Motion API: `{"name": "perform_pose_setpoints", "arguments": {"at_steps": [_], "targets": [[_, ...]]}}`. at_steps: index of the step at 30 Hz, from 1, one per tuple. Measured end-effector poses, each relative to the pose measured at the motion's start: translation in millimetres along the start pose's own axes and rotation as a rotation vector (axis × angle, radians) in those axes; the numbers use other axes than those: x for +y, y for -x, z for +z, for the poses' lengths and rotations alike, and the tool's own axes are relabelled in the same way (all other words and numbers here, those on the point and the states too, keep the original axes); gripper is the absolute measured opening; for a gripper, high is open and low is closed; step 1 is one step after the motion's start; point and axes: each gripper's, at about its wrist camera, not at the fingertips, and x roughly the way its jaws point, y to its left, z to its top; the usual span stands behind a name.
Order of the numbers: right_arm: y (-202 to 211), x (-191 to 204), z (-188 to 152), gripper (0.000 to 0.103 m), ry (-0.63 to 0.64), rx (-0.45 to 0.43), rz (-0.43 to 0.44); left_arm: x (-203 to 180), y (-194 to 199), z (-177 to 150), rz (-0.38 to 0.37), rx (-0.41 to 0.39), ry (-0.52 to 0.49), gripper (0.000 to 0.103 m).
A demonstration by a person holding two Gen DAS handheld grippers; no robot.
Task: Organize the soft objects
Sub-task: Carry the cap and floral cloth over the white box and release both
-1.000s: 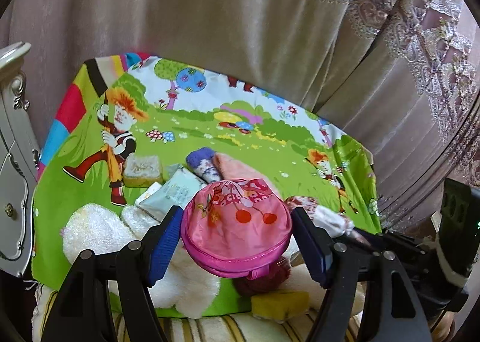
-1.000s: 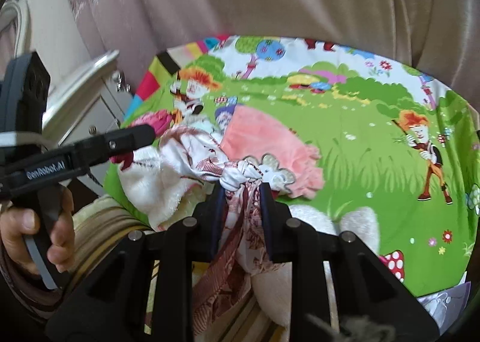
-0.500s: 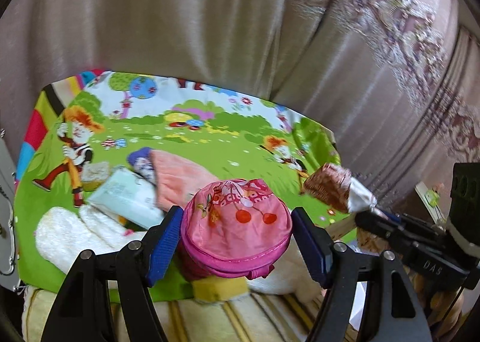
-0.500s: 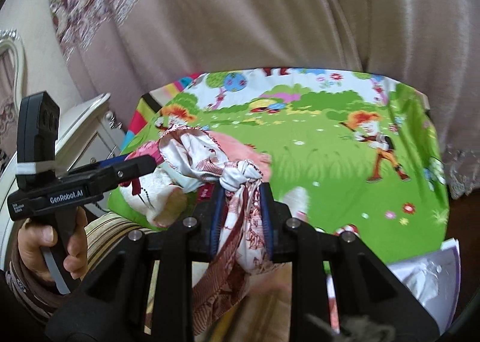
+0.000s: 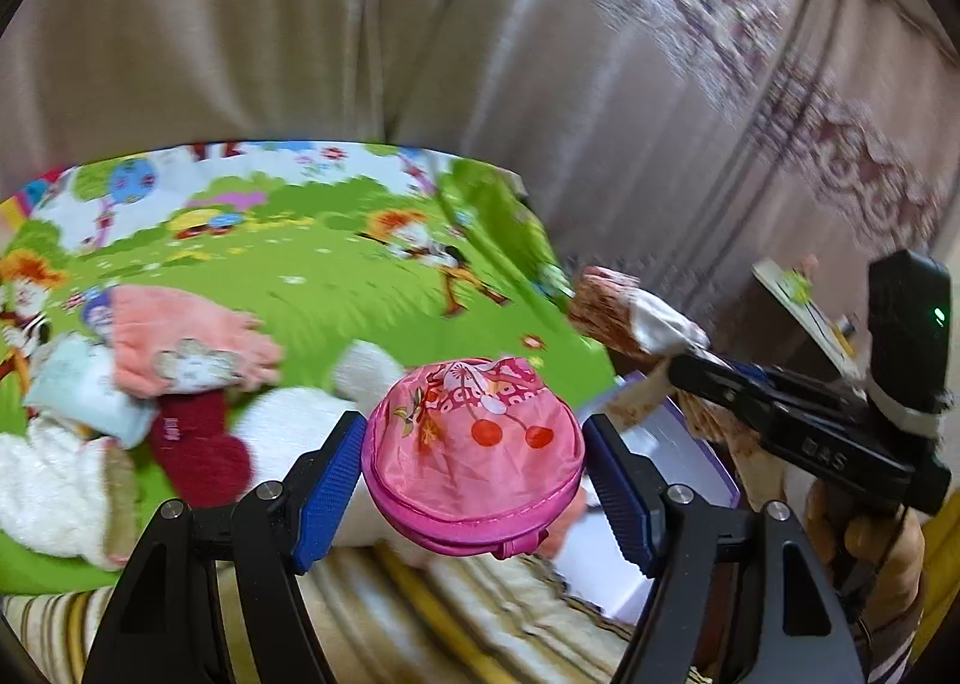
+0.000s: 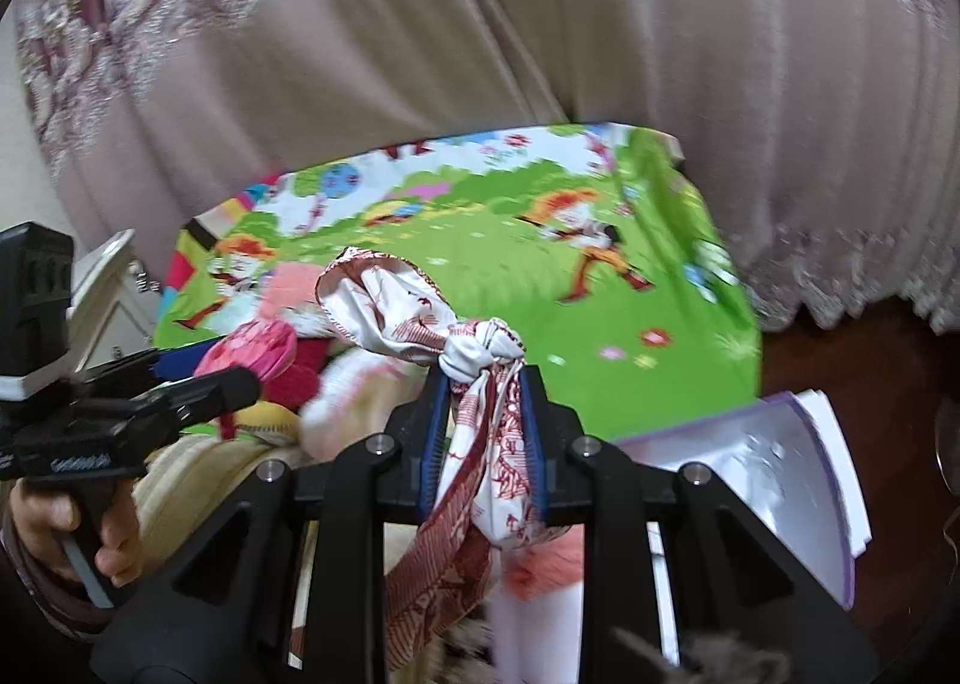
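My left gripper [image 5: 473, 426] is shut on a round pink pouch with cherries [image 5: 474, 462], held above the near edge of the green cartoon mat [image 5: 360, 288]. My right gripper [image 6: 482, 384] is shut on a knotted white-and-red patterned cloth [image 6: 390, 306], whose tail hangs down between the fingers. In the left wrist view that cloth [image 5: 630, 312] juts out beyond the mat's right edge. The right wrist view shows the pouch [image 6: 252, 348] at the left, in the left gripper [image 6: 240, 378]. A pink fluffy cloth [image 5: 180, 324], a dark red sock [image 5: 198, 444] and white fluffy pieces [image 5: 48, 480] lie on the mat.
A white box with a purple rim [image 6: 780, 474] stands off the mat's right corner, over dark wooden floor [image 6: 870, 372]. Beige curtains [image 6: 540, 54] hang behind the mat. A white cabinet [image 6: 114, 276] stands at the left. A striped cushion [image 5: 420, 612] lies below the grippers.
Both grippers have swung to the right with their loads, from over the pile toward the mat's right edge. The white box has come into view.
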Motion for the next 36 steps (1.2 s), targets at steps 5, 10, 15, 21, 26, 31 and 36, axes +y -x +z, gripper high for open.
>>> {"name": "perform_pose_setpoints", "arguments": {"at_steps": [5,10,15,21,26,31,36], "targets": [[7.6,-36.2,-19.1,0.027,-0.052,0.023,-0.074,-44.4,-14.0,-12.7,-0.074,0.049,-0.095,0.074],[12.7,-70.6,-39.3,0.028,-0.122,0.054,-0.135,-76.9,-32.1,-31.0,-0.15,0.123,-0.144,0.074],[15.3,-86.0,-53.1,0.028,-0.143,0.074,-0.183,-90.6,-49.2,-44.0,-0.189,0.186,-0.158,0.074],[15.8,-100.4,-64.4,0.06,-0.167,0.102,-0.241,-101.8,-66.6,-58.3,-0.243,0.28,-0.174,0.077],[18.1,-104.2,-67.2,0.076,-0.167,0.104,-0.266,-100.8,-68.0,-61.5,-0.251,0.293,-0.17,0.077],[15.1,-101.1,-66.0,0.076,-0.155,0.114,-0.268,-95.9,-66.7,-61.6,-0.249,0.289,-0.159,0.078],[12.3,-91.5,-64.9,0.076,-0.128,0.118,-0.256,-87.2,-62.8,-59.6,-0.241,0.275,-0.134,0.078]]}}
